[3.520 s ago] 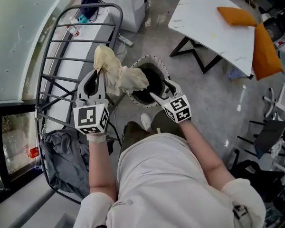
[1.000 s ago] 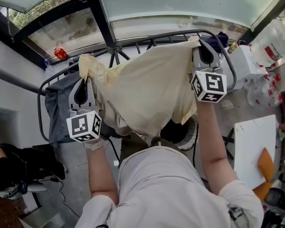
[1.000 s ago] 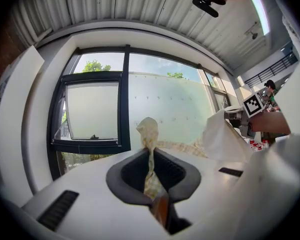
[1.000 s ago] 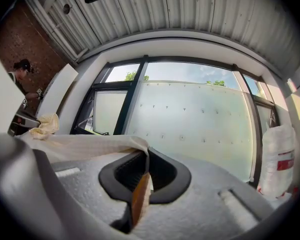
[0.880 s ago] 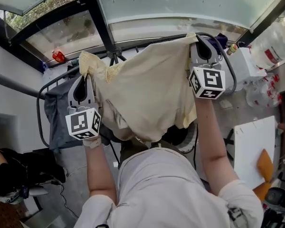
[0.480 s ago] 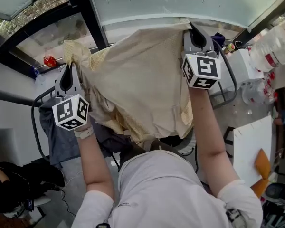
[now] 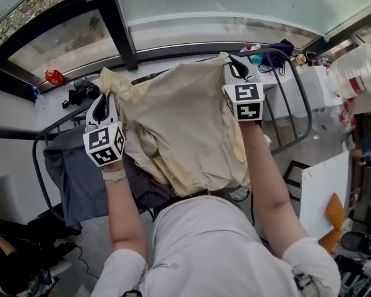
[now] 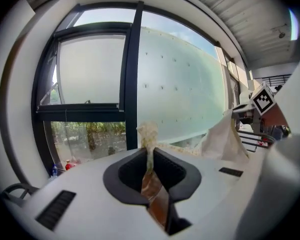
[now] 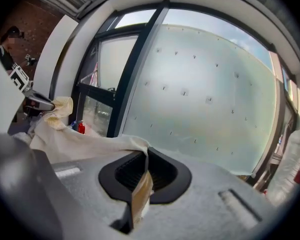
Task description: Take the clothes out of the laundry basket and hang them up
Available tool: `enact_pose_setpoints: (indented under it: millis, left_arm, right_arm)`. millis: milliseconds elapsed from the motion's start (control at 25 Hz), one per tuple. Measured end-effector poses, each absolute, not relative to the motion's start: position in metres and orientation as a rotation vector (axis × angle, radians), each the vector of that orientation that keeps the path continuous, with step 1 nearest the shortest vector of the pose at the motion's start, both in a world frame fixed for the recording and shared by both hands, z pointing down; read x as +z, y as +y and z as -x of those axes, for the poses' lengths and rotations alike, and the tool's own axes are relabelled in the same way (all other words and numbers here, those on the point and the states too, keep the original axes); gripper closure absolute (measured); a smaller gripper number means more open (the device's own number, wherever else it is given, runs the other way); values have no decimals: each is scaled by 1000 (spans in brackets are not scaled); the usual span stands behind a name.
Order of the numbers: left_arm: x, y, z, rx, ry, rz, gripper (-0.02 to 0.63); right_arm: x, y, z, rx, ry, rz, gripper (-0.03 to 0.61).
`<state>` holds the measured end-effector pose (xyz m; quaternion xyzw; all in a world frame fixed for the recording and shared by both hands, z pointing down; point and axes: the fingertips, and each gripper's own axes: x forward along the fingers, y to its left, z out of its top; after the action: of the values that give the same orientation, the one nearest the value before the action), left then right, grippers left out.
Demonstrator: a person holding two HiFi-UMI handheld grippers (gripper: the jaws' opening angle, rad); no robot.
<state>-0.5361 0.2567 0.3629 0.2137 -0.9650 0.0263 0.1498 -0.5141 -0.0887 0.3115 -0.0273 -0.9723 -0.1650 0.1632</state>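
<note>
A pale yellow garment (image 7: pixel 185 129) is stretched between my two grippers in the head view, hanging down in front of the person's body. My left gripper (image 7: pixel 104 99) is shut on its left top corner, and the cloth (image 8: pixel 149 134) pokes up between the jaws in the left gripper view. My right gripper (image 7: pixel 235 67) is shut on the right top corner, where the fabric (image 9: pixel 90 143) runs off to the left. The black drying rack (image 7: pixel 284 85) lies just beyond and under the spread garment. The laundry basket is hidden.
A dark grey garment (image 7: pixel 74 172) hangs on the rack's left end. A window with a black frame (image 7: pixel 114 23) stands right behind the rack. A cabinet (image 7: pixel 321 79) with bottles and a large plastic jug (image 7: pixel 358 73) is at the right; a white table (image 7: pixel 318 197) lower right.
Both grippers have come down and toward the rack with the garment spread between them; the cloth now lies lower, over the rack's rails. The grip on both corners is unchanged.
</note>
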Motion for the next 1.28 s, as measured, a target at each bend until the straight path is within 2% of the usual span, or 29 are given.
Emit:
enact_pose_setpoints:
  millis: [280,400,600,680,880,1280]
  left_arm:
    - [433,247,539,93,-2600,-658,581]
    - [451,242,535,105,-2544,-686,530]
    - [463,238,525,121,-2504,-690,420]
    - [463,238,521,119,-2497,-679,386]
    - [454,242,503,111,-2514,-634,364]
    - [407,218,424,136,-2590,-687,364]
  right_arm:
    - [392,-80,508,-468,-2563,147,568]
    - [419,-76,500,-410,-2484,186,532]
    - [441,-75,486,-301,-2423,221,322]
    - [445,-79,481,-283,-2417,214,296]
    - [434,-79,460,-229,-2461,229,287]
    - [387,-58,383,-146,-2626,403,287]
